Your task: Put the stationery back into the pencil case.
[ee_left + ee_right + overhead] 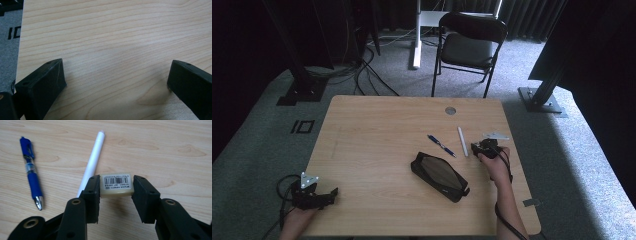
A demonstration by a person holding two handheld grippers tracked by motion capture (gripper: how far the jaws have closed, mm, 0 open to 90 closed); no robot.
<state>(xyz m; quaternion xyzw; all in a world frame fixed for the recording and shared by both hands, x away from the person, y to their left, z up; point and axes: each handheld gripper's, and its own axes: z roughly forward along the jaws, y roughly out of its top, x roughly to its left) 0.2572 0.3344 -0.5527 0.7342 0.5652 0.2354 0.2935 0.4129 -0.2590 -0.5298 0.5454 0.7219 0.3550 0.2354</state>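
One small cream rubber eraser with a barcode label [117, 184] sits clamped in my right gripper [116, 195], beside the white pen [93, 161] on the table. Grasp made; next, lift toward the open black pouch [439, 175]. Left gripper [115, 80] idle, jaws apart.

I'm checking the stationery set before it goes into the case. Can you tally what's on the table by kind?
Pens: 2, a blue pen and a white pen
Erasers: 1, the barcode-labelled eraser clamped in the right gripper
Pencil cases: 1, the black pencil case
Total: 4
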